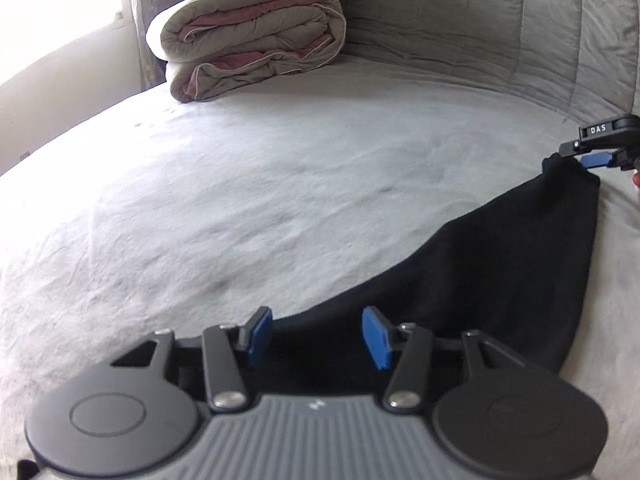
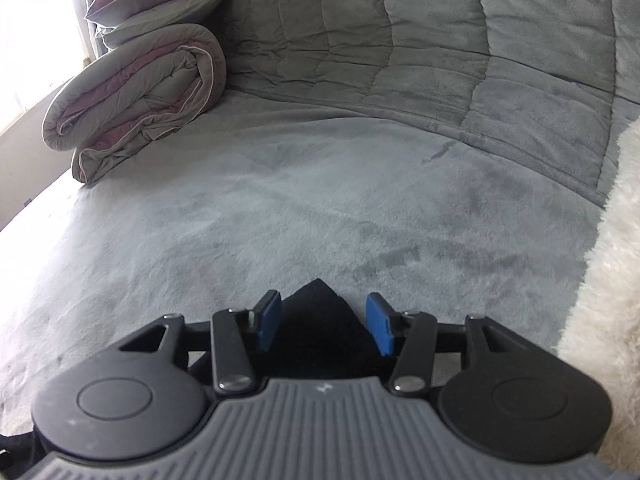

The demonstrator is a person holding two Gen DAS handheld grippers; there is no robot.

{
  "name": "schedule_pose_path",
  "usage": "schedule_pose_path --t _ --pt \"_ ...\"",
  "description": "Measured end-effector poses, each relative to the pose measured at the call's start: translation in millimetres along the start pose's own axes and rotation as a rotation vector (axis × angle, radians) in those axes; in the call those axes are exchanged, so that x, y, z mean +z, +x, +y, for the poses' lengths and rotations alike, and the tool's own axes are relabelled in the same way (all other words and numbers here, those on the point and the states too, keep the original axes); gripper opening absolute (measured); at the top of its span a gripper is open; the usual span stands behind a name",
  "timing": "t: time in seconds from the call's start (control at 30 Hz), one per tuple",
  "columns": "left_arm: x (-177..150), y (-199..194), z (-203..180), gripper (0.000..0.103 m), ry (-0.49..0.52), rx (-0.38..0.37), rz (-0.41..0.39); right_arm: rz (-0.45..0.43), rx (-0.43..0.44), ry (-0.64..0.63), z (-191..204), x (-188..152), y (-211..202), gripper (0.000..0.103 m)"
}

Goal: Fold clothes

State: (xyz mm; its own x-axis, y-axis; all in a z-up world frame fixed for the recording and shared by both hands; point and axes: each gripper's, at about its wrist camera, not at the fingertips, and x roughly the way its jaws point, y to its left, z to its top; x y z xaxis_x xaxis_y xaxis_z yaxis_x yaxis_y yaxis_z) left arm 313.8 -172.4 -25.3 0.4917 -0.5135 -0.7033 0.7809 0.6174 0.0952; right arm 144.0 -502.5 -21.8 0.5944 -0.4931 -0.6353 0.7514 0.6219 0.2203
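A black garment (image 1: 500, 264) lay spread on the grey plush bed cover (image 1: 240, 200), near the front edge of the bed and well apart from the rolled comforter (image 1: 248, 40) at the far corner. In the left wrist view its top edge ran as one slack line from beneath the left claw (image 1: 316, 338) to a far corner beside the right claw (image 2: 324, 326).

Both claws stood partly open. Each had cloth lying between its blue pads (image 1: 376, 338), but the pads were not pressing on it, so neither had hold of anything.

The garment looked soft, limp and light (a knit or fleece, judging by the matt surface, though the weave could not be made out). It would probably sag and bunch if lifted by one point, and drag a little on the plush cover. The sensible holds seemed to be the two corners of that top edge, pinched through all layers and kept taut between the claws.
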Motion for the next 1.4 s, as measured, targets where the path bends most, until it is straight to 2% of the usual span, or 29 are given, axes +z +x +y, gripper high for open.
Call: schedule_pose_path --t 0.07,0.13,0.17,0.2,0.23,0.27,0.33,0.43,0.5,0.53,0.57,0.63,0.7,0.73,0.8,0.83,0.87,0.93,1.03,1.13,1.27,1.37,1.4 --pt "-1.3 7.7 4.4 0.051 -0.002 -0.003 0.020 0.025 -0.019 -0.040 4.3 -5.1 10.7 0.051" --pt "-3.1 10.0 7.2 0.050 -0.034 -0.014 0.031 -0.006 -0.057 -0.124 11.3 -15.5 15.1 0.045" --pt "-2.4 9.6 7.8 0.044 -0.050 -0.022 0.036 -0.023 -0.065 -0.165 14.9 -19.7 14.7 0.042" --pt "-1.7 9.0 7.6 0.036 -0.060 -0.026 0.039 -0.040 -0.074 -0.206 18.5 -23.8 14.3 0.029" --pt "-1.4 7.7 5.5 0.010 -0.057 -0.019 0.035 -0.058 -0.082 -0.247 22.1 -27.9 13.8 0.012" --pt "-1.4 6.1 3.5 0.003 -0.055 -0.010 0.028 -0.080 -0.095 -0.269 25.0 -29.6 11.5 0.010" --pt "-4.3 -0.1 0.0 0.003 -0.060 0.028 -0.018 -0.149 -0.128 -0.297 28.9 -31.7 3.8 0.010" --pt "-10.6 -3.4 1.3 0.003 -0.111 0.084 -0.093 -0.265 -0.174 -0.304 27.1 -28.5 -7.5 0.009" --pt "-14.6 -2.0 2.0 0.003 -0.144 0.115 -0.127 -0.217 -0.166 -0.307 21.9 -24.1 5.3 0.009" --pt "-16.0 3.6 0.1 0.004 -0.135 0.123 -0.114 -0.193 -0.161 -0.309 19.3 -21.9 11.8 0.009" --pt "-17.5 8.0 -3.3 0.004 -0.118 0.134 -0.108 -0.124 -0.147 -0.302 16.5 -22.3 23.9 0.010" --pt "-16.3 11.7 -9.8 0.004 -0.088 0.161 -0.101 -0.117 -0.129 -0.277 11.8 -20.1 26.7 0.011" --pt "-12.7 10.8 -12.2 0.006 -0.079 0.174 -0.095 -0.125 -0.141 -0.290 14.0 -17.8 21.9 0.023" --pt "-11.1 8.9 -10.9 0.009 -0.092 0.169 -0.095 -0.143 -0.149 -0.290 16.3 -19.2 16.6 0.036" --pt "-9.7 1.3 -9.4 0.023 -0.135 0.160 -0.116 -0.179 -0.145 -0.283 21.4 -23.2 4.1 0.039" --pt "-9.4 -3.5 -8.9 0.039 -0.161 0.156 -0.133 -0.183 -0.117 -0.273 25.0 -24.6 -1.3 0.039" --pt "-9.2 -8.1 -9.4 0.042 -0.180 0.151 -0.149 -0.183 -0.087 -0.279 32.0 -28.3 -6.2 0.039" --pt "-8.9 -15.8 -17.6 0.042 -0.194 0.118 -0.180 -0.175 -0.033 -0.303 47.6 -37.0 -14.8 0.039" --pt "-10.1 -24.2 -38.7 0.042 -0.192 0.002 -0.214 -0.150 -0.013 -0.289 60.0 -50.0 -20.0 0.039" --pt "-12.8 -24.4 -69.2 0.042 -0.115 -0.113 -0.210 -0.127 -0.010 -0.251 67.9 -62.0 -24.1 0.039" --pt "-18.5 -17.2 -107.6 0.042 0.028 -0.203 -0.174 -0.121 0.039 -0.054 32.5 -53.8 -32.6 0.039" --pt "-21.3 -13.5 -127.9 0.042 0.096 -0.250 -0.154 -0.150 0.025 0.091 3.3 -43.3 -41.3 0.039" --pt "-22.0 -13.4 -132.6 0.042 0.108 -0.249 -0.160 -0.143 0.008 0.088 -0.1 -42.1 -39.4 0.039"
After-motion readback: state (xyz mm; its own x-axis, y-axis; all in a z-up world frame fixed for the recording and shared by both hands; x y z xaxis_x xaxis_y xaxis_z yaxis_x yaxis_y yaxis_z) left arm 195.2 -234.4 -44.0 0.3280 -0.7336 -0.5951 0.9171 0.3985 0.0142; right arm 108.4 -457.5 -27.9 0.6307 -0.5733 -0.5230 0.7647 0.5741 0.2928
